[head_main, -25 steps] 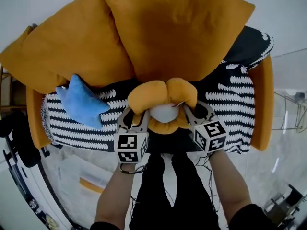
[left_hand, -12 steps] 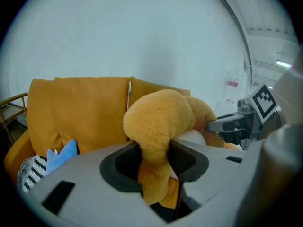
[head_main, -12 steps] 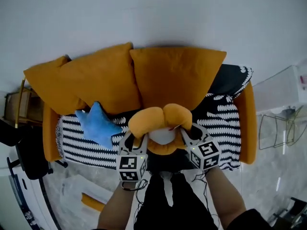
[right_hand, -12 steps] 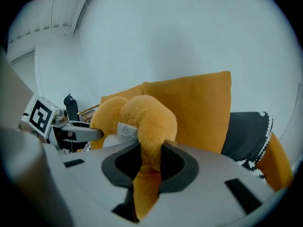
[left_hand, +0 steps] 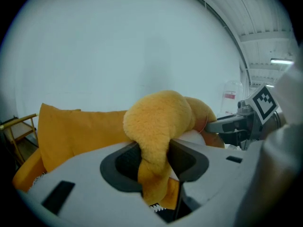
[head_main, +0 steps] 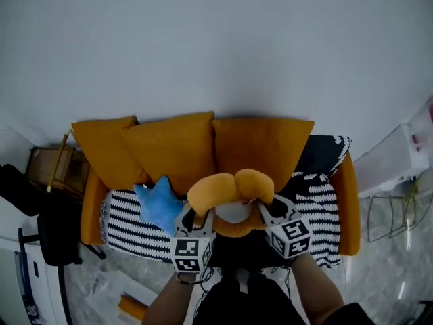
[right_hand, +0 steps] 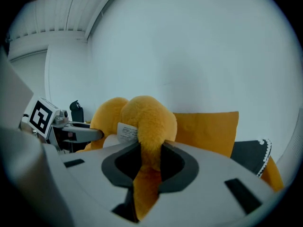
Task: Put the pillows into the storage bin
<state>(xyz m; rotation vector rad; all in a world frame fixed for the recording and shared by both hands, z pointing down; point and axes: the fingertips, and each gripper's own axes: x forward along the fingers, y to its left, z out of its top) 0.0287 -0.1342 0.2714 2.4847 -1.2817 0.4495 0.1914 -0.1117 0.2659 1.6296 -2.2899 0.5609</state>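
Both grippers clamp one orange plush pillow (head_main: 230, 189): the left gripper (left_hand: 154, 164) and right gripper (right_hand: 144, 162) each have their fingers narrow, pinching a fold of fur. The pillow hangs between them in front of the sofa (head_main: 344, 202) and looks lifted off the seat. A blue star pillow (head_main: 159, 205) lies on the striped throw (head_main: 125, 222). Three orange back cushions (head_main: 179, 151) lean along the sofa back. I can identify no storage bin in any view. My read is that the task is early: one pillow is picked and nothing is binned. Carrying it, dropping it and fetching the other pillows are left.
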